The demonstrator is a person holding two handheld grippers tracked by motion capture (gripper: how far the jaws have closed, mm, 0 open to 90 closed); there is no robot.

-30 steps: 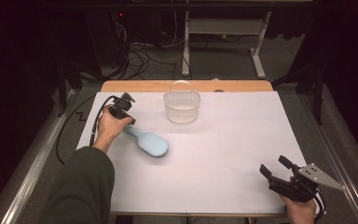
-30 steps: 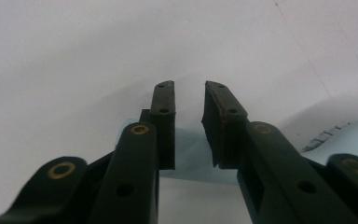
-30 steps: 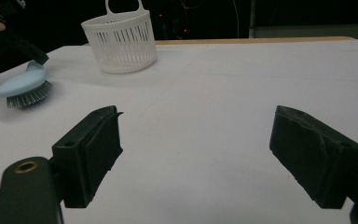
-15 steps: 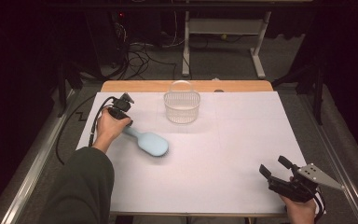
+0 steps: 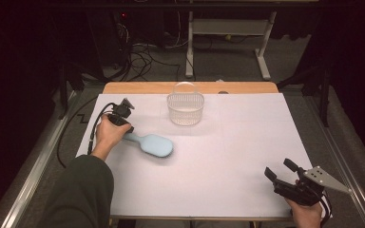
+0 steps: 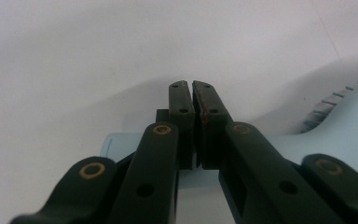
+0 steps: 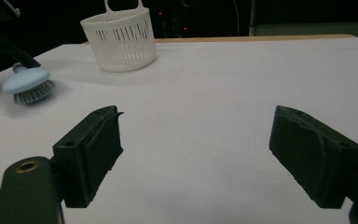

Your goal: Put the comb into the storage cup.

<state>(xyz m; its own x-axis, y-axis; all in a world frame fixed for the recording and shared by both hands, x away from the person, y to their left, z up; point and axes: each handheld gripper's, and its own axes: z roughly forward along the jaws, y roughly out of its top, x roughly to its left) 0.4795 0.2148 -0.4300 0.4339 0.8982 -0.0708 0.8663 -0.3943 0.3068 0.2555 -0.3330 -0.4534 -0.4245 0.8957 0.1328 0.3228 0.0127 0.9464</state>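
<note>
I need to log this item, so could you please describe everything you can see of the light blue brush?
The light blue brush looks like smooth plastic, with an oval head and a short, narrower handle. It lies on the white table cover, bristles down; the right gripper view shows grey bristles under the head. Its handle points toward the left gripper, whose jaws are shut on it. The white basket stands apart, farther back.

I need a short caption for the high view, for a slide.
Left gripper shut on brush handle; right gripper open; basket behind.
</note>
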